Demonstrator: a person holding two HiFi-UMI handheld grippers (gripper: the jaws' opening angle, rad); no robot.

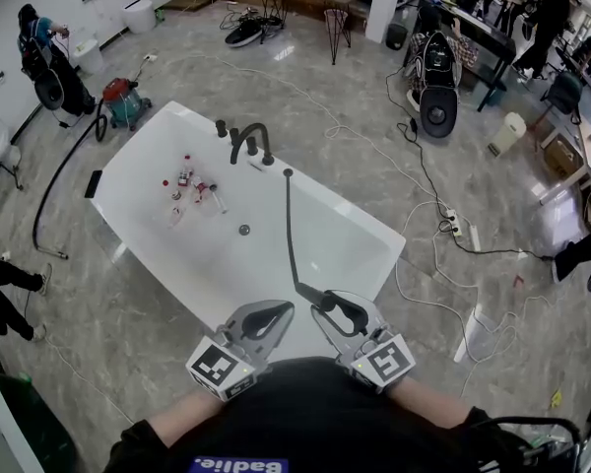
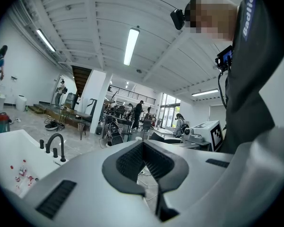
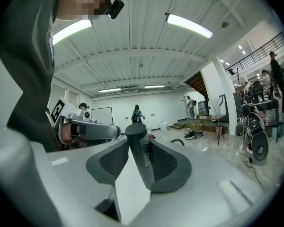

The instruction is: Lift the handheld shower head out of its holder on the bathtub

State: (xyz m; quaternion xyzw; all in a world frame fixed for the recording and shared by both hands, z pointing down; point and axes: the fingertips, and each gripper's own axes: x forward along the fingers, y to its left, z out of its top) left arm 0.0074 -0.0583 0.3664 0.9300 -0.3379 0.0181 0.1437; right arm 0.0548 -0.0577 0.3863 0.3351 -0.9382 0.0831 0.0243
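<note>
Trailing its black hose [image 1: 290,233] from the bathtub [image 1: 360,249] rim beside the faucet [image 1: 248,144], the handheld shower head [image 3: 138,145] was seen clamped between the right gripper [image 1: 340,311] jaws, at the tub's near end. The left gripper [image 1: 261,321] was held alongside, jaws together, empty. The lift was judged essentially done; a steady hold with hose slack was called for next.

The tub [image 1: 345,239] lies wide open mid-basin; the hose [image 1: 290,230] cuts across its right side, clutter [image 1: 189,187] dots the far-left bottom, and the faucet [image 1: 248,141] guards the far rim.
</note>
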